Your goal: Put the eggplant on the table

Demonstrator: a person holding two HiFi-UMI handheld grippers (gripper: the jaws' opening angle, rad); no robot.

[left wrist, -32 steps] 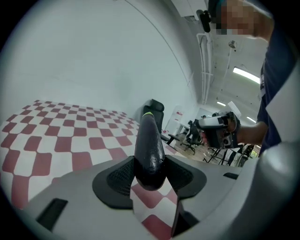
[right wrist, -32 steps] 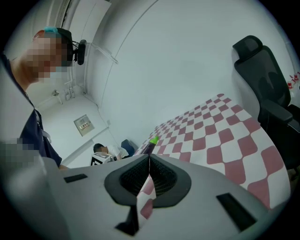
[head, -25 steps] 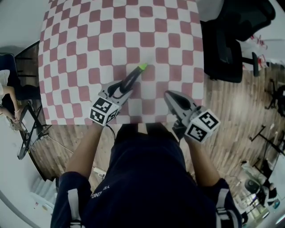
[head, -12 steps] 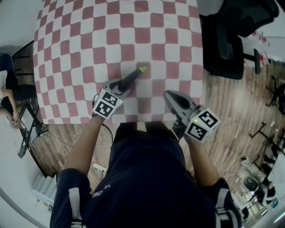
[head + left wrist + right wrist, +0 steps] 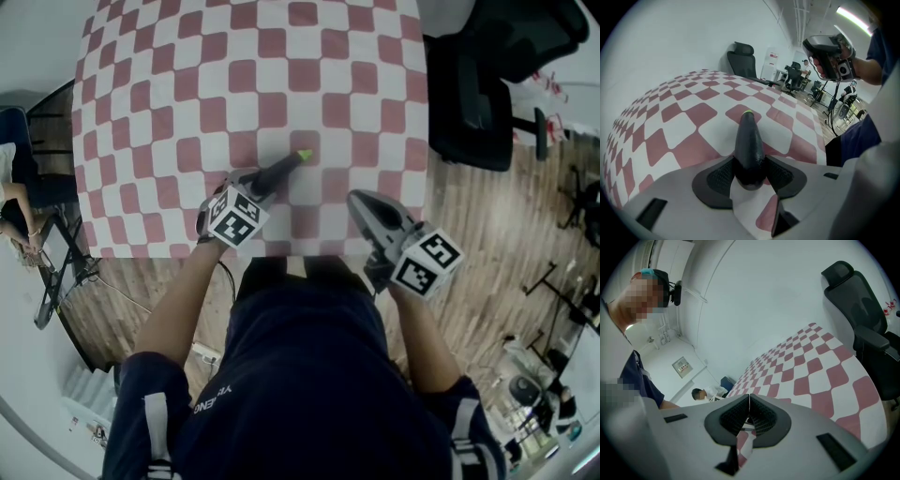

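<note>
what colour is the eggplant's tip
Bright green; the eggplant itself is dark purple-black. Left gripper view shows it best.

A smooth, glossy, near-black eggplant [image 5: 749, 145] sits between the finely ribbed, matt black pads [image 5: 717, 177] of the left gripper [image 5: 749, 171], whose shell is matt grey plastic. The table [image 5: 272, 70] is covered in matt red-and-white checked cloth. The floor [image 5: 473, 211] is wood plank.

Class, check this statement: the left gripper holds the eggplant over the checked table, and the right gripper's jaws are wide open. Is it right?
Not quite. The right gripper is shut, not wide open: the right gripper view shows its jaws together with nothing between them. The rest stands: the left gripper holds the eggplant over the checked table.
</note>
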